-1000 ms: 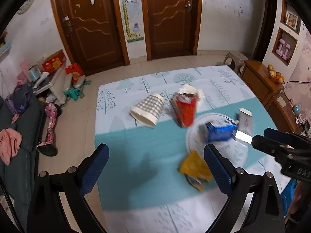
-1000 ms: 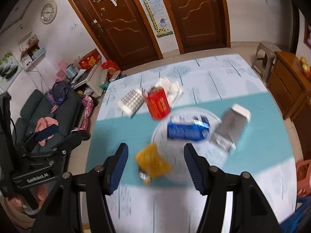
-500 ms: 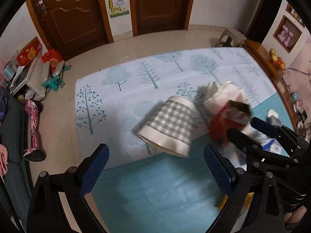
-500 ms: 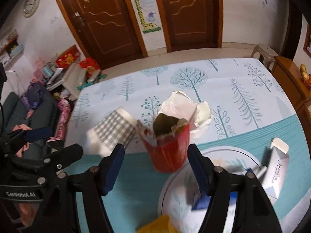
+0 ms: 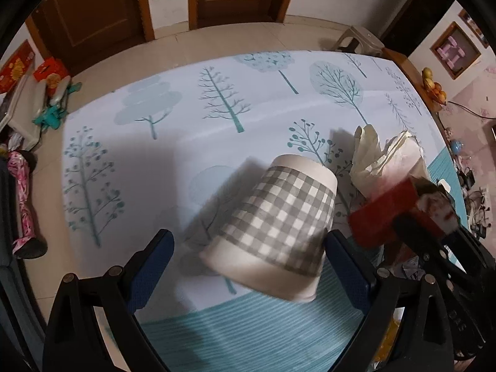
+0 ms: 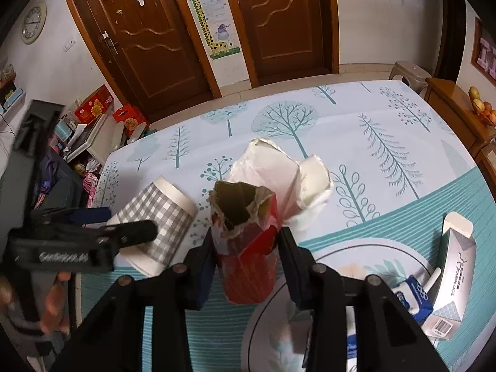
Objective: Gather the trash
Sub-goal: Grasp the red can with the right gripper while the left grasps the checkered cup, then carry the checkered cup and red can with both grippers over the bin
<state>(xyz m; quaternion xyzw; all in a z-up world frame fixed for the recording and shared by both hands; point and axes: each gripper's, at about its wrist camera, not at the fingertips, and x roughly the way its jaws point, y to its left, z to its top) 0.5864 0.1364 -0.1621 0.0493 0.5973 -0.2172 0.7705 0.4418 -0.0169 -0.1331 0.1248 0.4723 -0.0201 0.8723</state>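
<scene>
Right gripper (image 6: 246, 249): your jaws have just been closing and now press both sides of the red paper cup (image 6: 248, 248), so it is clamped on that cup.
Red paper cup: it stands upright on the table (image 6: 387, 130), at the edge of the white plate (image 6: 356, 251). Its rim is torn and ragged. The inside looks dark brown, and you cannot tell whether anything lies in it.
Left gripper (image 5: 248, 263): your jaws stand wide apart around the checked cup (image 5: 276, 226). The right pad sits just beside the cup's wall and the left pad is well clear of it, so nothing is gripped.
Checked cup: a grey-and-white paper cup lying tipped on its side on the table, its wide mouth toward you. Its inside is hidden from both views.
Crumpled paper (image 6: 279, 170): white wrapping bunched just behind the red paper cup, touching it.
White plate: it lies on the teal band of the tablecloth and holds a blue wrapper (image 6: 415, 297); a grey and white carton (image 6: 452, 276) leans across its right rim.
Your hand (image 6: 52, 303): seen in the right view, wrapped around the left gripper's handle.
</scene>
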